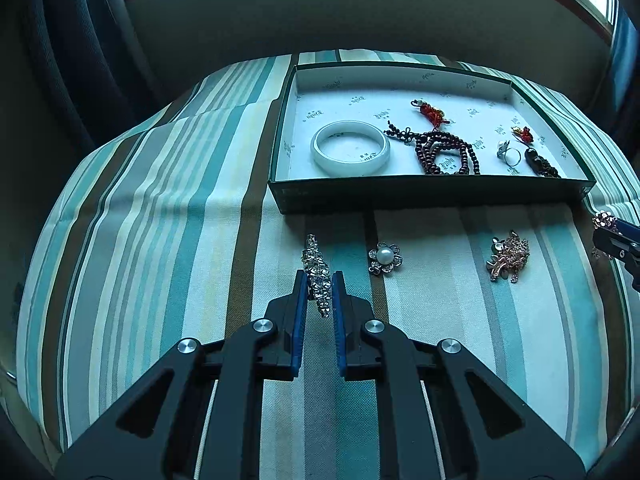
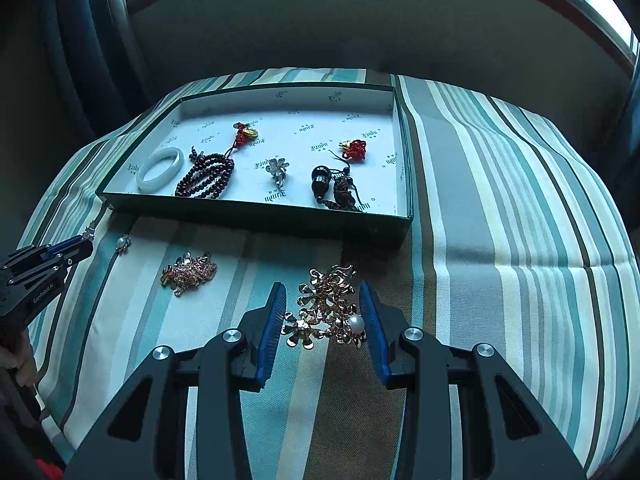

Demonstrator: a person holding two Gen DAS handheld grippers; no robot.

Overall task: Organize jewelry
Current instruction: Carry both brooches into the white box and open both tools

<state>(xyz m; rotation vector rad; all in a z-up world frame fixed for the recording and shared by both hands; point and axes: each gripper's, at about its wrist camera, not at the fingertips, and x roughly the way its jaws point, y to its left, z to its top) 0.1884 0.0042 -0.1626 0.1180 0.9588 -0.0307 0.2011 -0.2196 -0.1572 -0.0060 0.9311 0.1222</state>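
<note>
A green box (image 1: 432,192) with a white lining holds a white bangle (image 1: 350,152), dark red beads (image 1: 446,152), a ring (image 1: 510,155) and red-knot charms. My left gripper (image 1: 319,286) is closed on a long crystal hair clip (image 1: 317,268) that lies on the striped cloth. My right gripper (image 2: 322,308) has its jaws around a gold flower brooch (image 2: 326,306) with a pearl, its pads close to or touching the brooch's sides. A pearl flower brooch (image 1: 385,258) and a rose-gold brooch (image 1: 508,260) lie between them.
The striped tablecloth (image 1: 160,220) covers a round table that drops off at left and right. The box (image 2: 256,216) sits at the back middle. A dark wall and windows are behind. The left gripper also shows in the right wrist view (image 2: 76,250).
</note>
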